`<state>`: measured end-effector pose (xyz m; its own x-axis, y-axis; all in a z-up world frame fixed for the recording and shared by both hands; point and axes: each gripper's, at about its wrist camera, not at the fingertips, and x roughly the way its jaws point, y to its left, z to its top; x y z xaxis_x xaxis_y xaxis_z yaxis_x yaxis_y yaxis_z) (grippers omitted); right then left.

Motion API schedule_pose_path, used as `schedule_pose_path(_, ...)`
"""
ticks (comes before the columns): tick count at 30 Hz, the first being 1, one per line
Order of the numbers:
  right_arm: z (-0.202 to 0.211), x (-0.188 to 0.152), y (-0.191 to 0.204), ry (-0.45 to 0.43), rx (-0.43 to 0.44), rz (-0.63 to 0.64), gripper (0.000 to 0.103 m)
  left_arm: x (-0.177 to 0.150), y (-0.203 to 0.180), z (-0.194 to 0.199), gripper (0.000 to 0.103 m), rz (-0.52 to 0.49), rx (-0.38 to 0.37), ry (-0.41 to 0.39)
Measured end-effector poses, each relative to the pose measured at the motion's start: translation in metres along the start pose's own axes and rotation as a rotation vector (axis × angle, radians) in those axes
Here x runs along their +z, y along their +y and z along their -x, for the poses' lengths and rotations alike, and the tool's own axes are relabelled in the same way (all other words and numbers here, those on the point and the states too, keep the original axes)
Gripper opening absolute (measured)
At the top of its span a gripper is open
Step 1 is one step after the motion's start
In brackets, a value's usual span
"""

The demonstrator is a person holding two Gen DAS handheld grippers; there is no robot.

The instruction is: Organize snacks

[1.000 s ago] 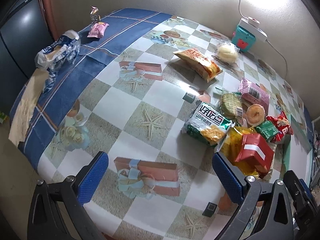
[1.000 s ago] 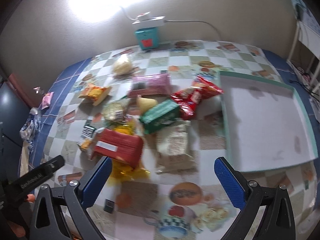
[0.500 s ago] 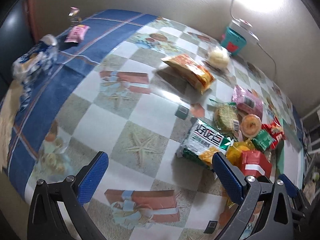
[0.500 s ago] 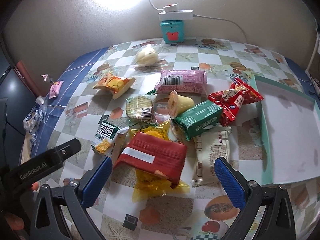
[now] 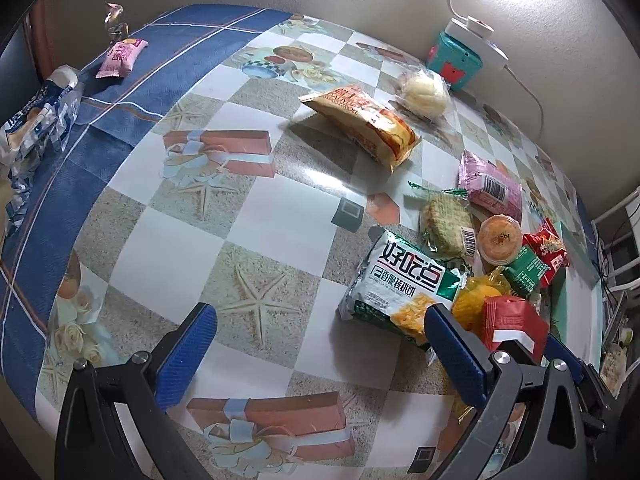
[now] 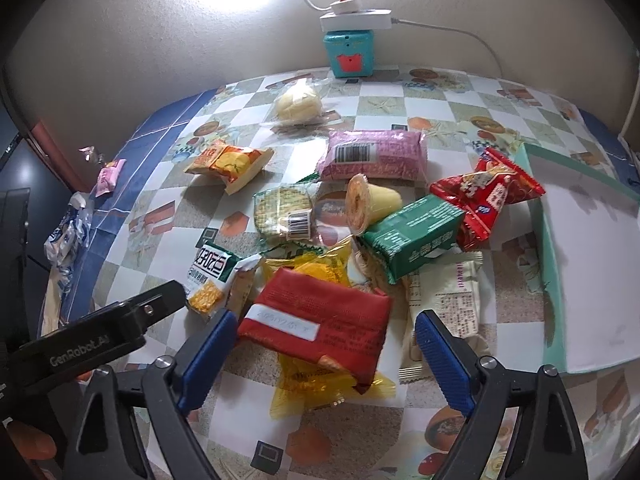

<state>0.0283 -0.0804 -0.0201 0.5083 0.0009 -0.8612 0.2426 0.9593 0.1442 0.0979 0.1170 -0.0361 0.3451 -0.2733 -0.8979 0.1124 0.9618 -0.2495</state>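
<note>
Snack packets lie heaped on the patterned tablecloth. In the right wrist view a red packet (image 6: 320,320) rests on a yellow wrapper (image 6: 320,384), framed by my right gripper (image 6: 324,332). Its jaws are closing, and the blue pads stand just off the packet's ends. Behind lie a green packet (image 6: 412,236), a red chip bag (image 6: 488,196), a pink packet (image 6: 376,154), a jelly cup (image 6: 368,200) and a white packet (image 6: 448,300). My left gripper (image 5: 320,320) hangs open over bare cloth. A green-and-white biscuit packet (image 5: 400,280) lies by its right finger.
A white tray with a mint rim (image 6: 592,272) sits at the right. A teal box with a lamp (image 6: 350,52) stands by the wall. An orange packet (image 5: 364,120) and a wrapped bun (image 5: 424,92) lie farther back. A pink sweet (image 5: 122,58) and a blue-white bag (image 5: 36,120) sit on the blue border.
Both grippers have come lower and closer to the heap. The right one slid left from the tray side until the red packet sat between its fingers, which now stand narrower.
</note>
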Motion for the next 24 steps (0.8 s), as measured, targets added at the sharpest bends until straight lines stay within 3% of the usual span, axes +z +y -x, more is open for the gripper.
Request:
schedule_pose_path(3, -0.001, 0.0, 0.004, 0.0, 0.006, 0.017, 0.08, 0.001, -0.001, -0.001, 0.103, -0.002, -0.004, 0.003)
schedule_pose_path(9, 0.0, 0.001, 0.002, -0.006, 0.01, 0.01, 0.072, 0.002, -0.008, -0.003, 0.103, -0.019, -0.009, 0.011)
schedule_pose_path(24, 0.013, 0.008, -0.033, 0.0, 0.003, -0.073, 0.07, 0.003, -0.032, -0.016, 0.103, -0.119, -0.02, 0.04)
